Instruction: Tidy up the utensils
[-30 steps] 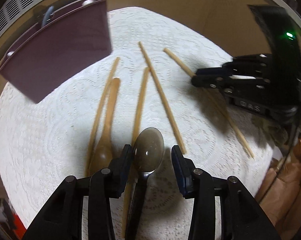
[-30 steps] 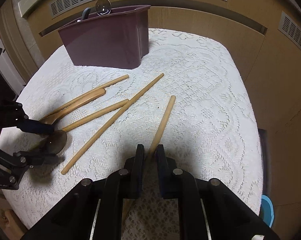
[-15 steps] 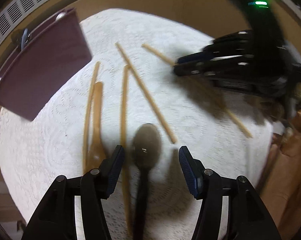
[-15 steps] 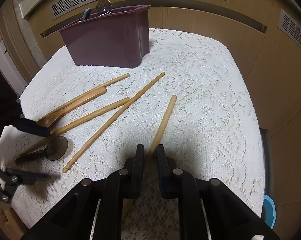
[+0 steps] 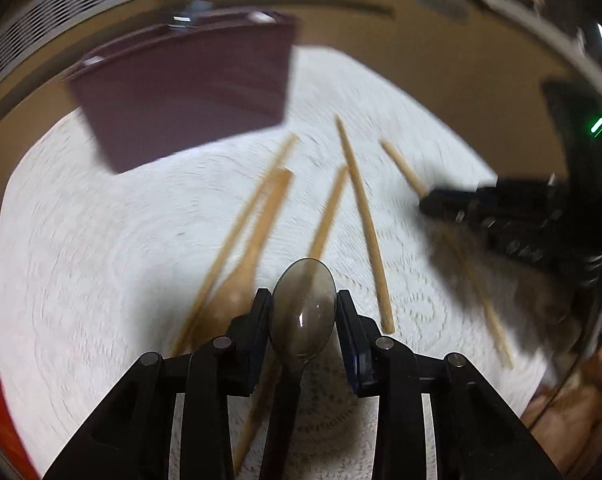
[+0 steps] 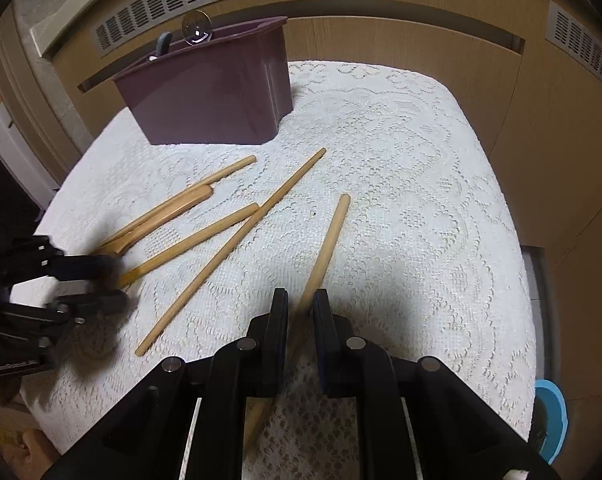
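My left gripper (image 5: 303, 312) is shut on a smoky translucent plastic spoon (image 5: 303, 308), its bowl pinched between the jaws and lifted off the cloth. My right gripper (image 6: 300, 308) is shut on a wooden chopstick (image 6: 326, 246) that still lies along the cloth. Three more wooden chopsticks (image 6: 229, 248) and a wooden spoon (image 6: 169, 210) lie on the white lace cloth. A maroon utensil bin (image 6: 213, 92) stands at the back, with a clear spoon (image 6: 196, 29) sticking out of it. The left gripper also shows in the right wrist view (image 6: 89, 284), blurred.
The lace-covered table (image 6: 421, 200) is ringed by wooden cabinet panels with vents. A blue object (image 6: 553, 412) sits on the floor at the right. The table's edges drop off near both grippers.
My left gripper opened, moved in over the plastic spoon, then shut on its bowl and lifted it. The right gripper has stayed shut on its chopstick.
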Available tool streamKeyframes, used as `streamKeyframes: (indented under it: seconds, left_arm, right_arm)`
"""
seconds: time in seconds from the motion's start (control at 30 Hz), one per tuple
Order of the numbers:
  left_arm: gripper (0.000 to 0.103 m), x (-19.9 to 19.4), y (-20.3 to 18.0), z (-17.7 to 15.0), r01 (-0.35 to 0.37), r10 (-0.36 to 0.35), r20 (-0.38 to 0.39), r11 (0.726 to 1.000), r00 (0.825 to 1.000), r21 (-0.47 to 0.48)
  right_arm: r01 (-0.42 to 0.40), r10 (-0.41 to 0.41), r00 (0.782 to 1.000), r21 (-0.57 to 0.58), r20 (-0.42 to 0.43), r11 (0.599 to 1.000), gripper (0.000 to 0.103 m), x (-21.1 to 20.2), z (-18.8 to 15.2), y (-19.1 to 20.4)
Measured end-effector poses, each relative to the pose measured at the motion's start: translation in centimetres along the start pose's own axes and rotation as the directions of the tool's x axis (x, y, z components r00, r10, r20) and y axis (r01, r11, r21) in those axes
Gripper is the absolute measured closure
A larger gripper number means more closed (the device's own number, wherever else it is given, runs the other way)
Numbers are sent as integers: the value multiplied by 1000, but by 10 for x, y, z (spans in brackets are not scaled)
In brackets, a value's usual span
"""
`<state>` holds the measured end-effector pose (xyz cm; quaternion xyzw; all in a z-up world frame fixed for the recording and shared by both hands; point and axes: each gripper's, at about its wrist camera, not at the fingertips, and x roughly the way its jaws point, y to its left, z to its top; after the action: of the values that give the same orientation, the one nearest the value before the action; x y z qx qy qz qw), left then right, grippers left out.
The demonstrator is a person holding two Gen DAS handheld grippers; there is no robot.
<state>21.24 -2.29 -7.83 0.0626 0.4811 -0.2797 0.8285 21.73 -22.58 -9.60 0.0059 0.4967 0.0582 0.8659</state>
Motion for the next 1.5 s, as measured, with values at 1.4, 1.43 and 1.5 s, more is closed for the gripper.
streamKeyframes:
  seconds: [1.4,1.43,1.5]
  left_arm:
    - [82,-171,44,9,-88,208,457,959,864,-270]
    - [73,-162,53,6,-95,218,411,949,885,-299]
    - [61,-141,74,-5,-98,225,304,919,926,-381]
  right_arm:
    - [-72,100,930,-92,355,993,96,-151,27,44]
    - [-72,98,936,-90,338,993,96,-146,25,43]
    - [-67,92,944,-92,316,994,96,-138,22,42]
